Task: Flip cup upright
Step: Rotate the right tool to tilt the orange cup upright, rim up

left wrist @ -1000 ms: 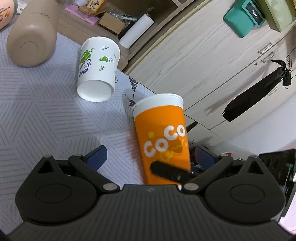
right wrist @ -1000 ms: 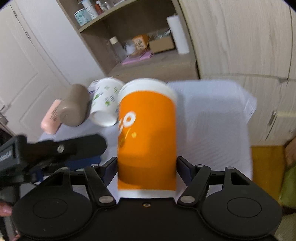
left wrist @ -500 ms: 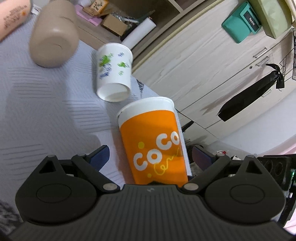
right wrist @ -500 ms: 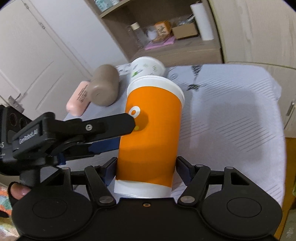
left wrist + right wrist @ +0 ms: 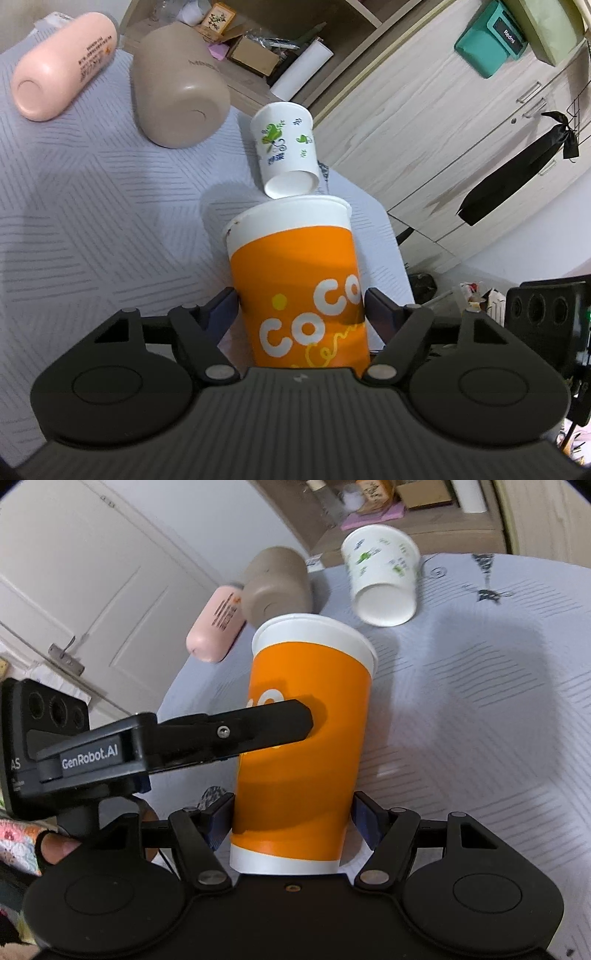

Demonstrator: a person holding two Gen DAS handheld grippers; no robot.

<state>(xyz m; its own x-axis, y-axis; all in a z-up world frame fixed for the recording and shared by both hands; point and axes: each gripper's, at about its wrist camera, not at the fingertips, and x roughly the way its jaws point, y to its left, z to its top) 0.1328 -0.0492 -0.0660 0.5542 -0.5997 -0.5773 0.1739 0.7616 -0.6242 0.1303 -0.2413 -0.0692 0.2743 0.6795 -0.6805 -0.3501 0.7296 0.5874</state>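
Since the frame one second earlier, the left hand-held gripper (image 5: 300, 306) has narrowed from wide open to closed against both sides of the orange cup (image 5: 295, 284), and the cup now stands closer to vertical. In the left wrist view, its blue-padded fingers (image 5: 221, 308) press the cup wall at the level of the white "CoCo" lettering. The cup's wide white rim points upward and away from the camera. In the right wrist view, the right hand-held gripper (image 5: 291, 821) brackets the same orange cup (image 5: 306, 738) near its white base band; its fingers (image 5: 367, 821) sit just beside the wall, and contact cannot be confirmed. The left gripper's black finger (image 5: 258, 727), seen side-on, lies across the cup's mid-body. The cup is held above the bench (image 5: 92, 221), which is covered by a pale lined cloth. Behind it lie a white cup with green print (image 5: 286, 147), a beige tumbler (image 5: 177, 99) and a pink bottle (image 5: 62, 62), all on their sides. Wooden cabinets (image 5: 424, 122) stand beyond the bench edge.
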